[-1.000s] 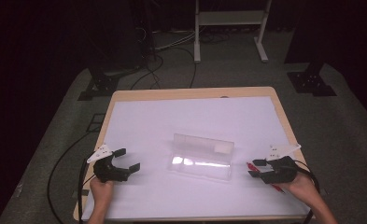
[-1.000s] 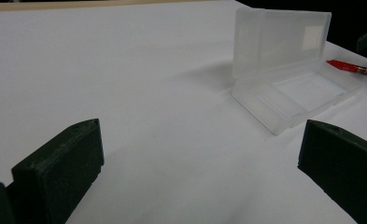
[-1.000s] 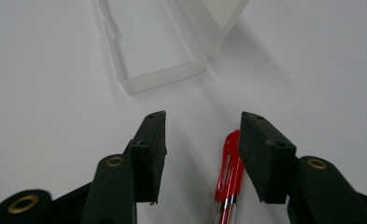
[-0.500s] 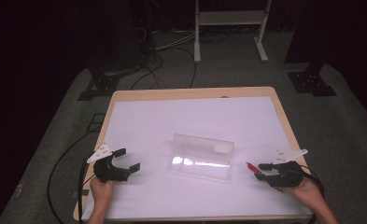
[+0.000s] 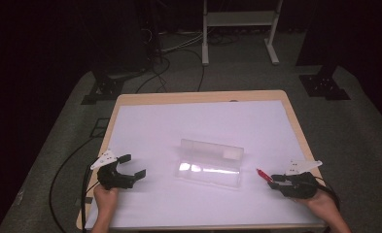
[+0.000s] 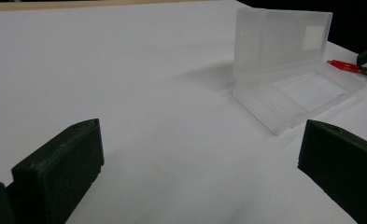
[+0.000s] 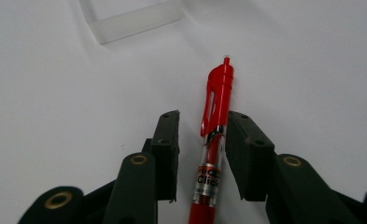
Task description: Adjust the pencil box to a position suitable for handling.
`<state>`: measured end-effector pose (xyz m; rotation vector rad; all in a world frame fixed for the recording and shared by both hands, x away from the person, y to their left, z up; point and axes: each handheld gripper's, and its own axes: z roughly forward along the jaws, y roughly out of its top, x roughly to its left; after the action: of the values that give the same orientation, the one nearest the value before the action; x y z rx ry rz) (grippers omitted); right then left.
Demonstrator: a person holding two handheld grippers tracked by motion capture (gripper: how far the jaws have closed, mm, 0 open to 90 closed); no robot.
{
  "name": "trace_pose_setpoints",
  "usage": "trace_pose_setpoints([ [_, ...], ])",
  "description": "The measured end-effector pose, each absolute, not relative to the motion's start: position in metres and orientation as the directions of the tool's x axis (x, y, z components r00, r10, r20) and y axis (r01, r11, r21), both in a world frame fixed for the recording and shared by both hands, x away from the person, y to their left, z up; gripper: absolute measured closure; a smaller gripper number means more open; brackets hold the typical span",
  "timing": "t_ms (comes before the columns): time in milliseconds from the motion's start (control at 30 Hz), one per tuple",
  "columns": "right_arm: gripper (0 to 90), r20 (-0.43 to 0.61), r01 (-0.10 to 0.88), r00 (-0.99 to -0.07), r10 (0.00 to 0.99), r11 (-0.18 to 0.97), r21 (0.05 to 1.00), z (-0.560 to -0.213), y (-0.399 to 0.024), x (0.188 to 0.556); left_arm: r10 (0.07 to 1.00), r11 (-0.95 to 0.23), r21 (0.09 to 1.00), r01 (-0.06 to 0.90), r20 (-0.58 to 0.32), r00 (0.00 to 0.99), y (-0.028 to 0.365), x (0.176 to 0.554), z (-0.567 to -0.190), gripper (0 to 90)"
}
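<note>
Red pen [image 7: 214,140] marked "Click" lying between right gripper [image 7: 202,123] jaws, just closing, one pad touching, not yet clamped; left gripper [image 6: 195,163] released, case [image 6: 288,74] beyond

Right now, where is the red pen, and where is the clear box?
red pen [image 7: 217,100]: right gripper view, on its red clip end.
clear box [image 6: 279,39]: left gripper view, on its raised lid.

The white table top [image 5: 198,121] glares brightly while the surrounding room stays dark. The high view is soft; the close views are sharper.
</note>
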<state>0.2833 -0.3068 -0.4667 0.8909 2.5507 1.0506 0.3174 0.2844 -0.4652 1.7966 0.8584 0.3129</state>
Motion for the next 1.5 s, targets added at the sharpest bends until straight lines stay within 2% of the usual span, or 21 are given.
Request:
trace_pose_setpoints([
  [700, 76.2, 0.029, 0.481, -0.752, 0.659, 0.518, 0.707, -0.473, -0.311, 0.282, 0.682, -0.172, 0.899, 0.402, -0.185, 0.707, 0.284, 0.317, -0.465, 0.0],
  [1200, 78.8, 0.070, 0.504, -0.742, 0.667, 0.486, 0.714, -0.473, -0.313, 0.281, 0.680, -0.169, 0.903, 0.396, -0.184, 0.710, 0.285, 0.317, -0.465, 0.0],
  [1500, 78.9, 0.072, 0.489, -0.745, 0.663, 0.470, 0.735, -0.462, -0.312, 0.281, 0.681, -0.169, 0.903, 0.395, -0.184, 0.709, 0.285, 0.317, -0.465, 0.0],
])
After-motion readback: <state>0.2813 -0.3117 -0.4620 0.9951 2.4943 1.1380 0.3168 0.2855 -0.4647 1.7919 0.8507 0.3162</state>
